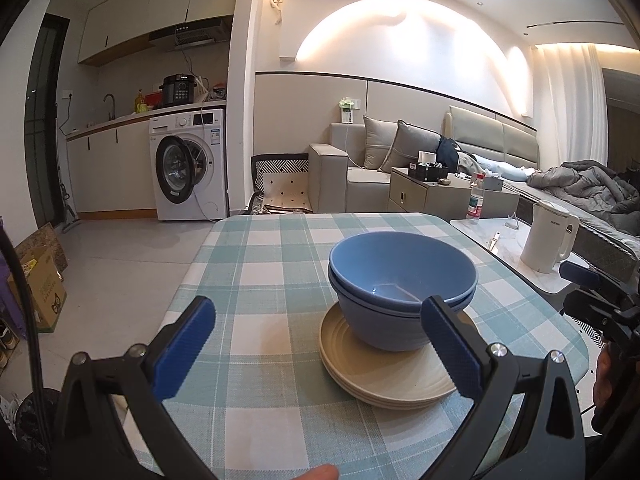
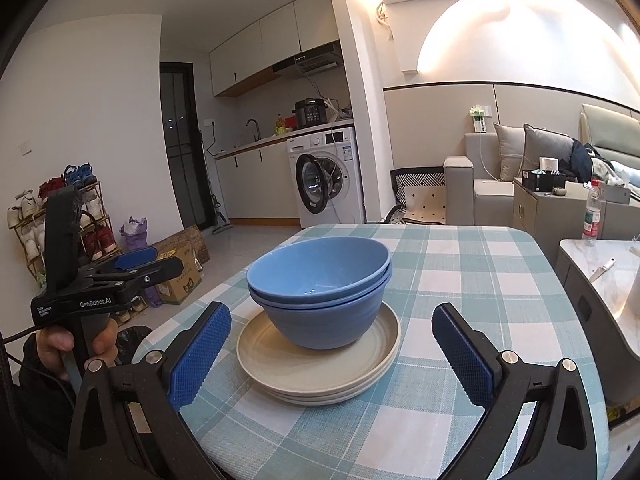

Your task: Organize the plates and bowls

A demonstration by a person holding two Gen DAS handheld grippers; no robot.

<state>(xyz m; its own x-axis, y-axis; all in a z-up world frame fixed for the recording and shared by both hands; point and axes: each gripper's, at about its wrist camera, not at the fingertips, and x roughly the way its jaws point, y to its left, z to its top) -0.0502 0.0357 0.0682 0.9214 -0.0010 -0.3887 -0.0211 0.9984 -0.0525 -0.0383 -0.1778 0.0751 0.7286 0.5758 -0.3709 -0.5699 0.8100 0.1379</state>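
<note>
Two nested blue bowls point(image 1: 400, 280) point(image 2: 320, 280) sit on a stack of beige plates point(image 1: 384, 376) point(image 2: 316, 368) on the checked tablecloth. My left gripper point(image 1: 320, 348) is open, its right finger just in front of the bowls' near side, the left finger over bare cloth. Nothing is between its pads. My right gripper point(image 2: 332, 356) is open too, straddling the near edge of the plate stack without touching it. In the right wrist view the left gripper point(image 2: 132, 268) appears at the left edge, held in a hand.
The table point(image 2: 460, 264) with the teal checked cloth ends close behind the stack. A marble side table point(image 1: 504, 236) to the right carries a white kettle point(image 1: 548, 240) and a water bottle point(image 1: 475, 200). Cardboard boxes point(image 2: 180, 276) and a shoe rack point(image 2: 60, 216) stand on the floor at left.
</note>
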